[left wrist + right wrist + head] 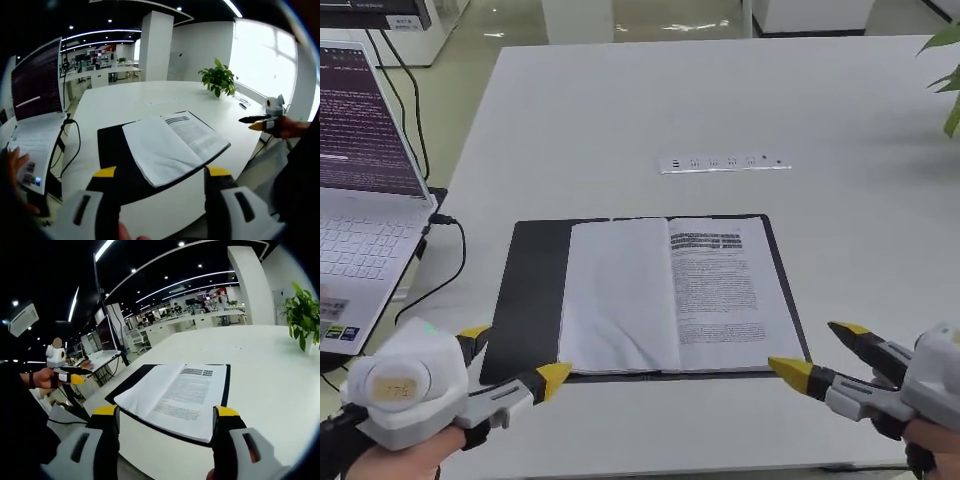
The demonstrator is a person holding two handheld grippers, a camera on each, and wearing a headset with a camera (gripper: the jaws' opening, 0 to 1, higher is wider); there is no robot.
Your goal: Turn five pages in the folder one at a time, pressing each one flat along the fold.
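A black folder [525,290] lies open on the white table [620,110], with a blank left page [615,295] and a printed right page [720,285]. My left gripper [515,358] hovers open off the folder's near left corner. My right gripper [820,352] hovers open off the near right corner. Neither touches the paper. In the left gripper view the folder [112,150] lies ahead between the yellow-tipped jaws, and the right gripper [255,121] shows at the far right. In the right gripper view the printed page [187,392] lies ahead, with the left gripper [70,376] at the left.
An open laptop [360,200] stands at the table's left edge, its cable [445,270] trailing toward the folder. A white power strip [725,162] lies beyond the folder. A potted plant [948,80] is at the far right.
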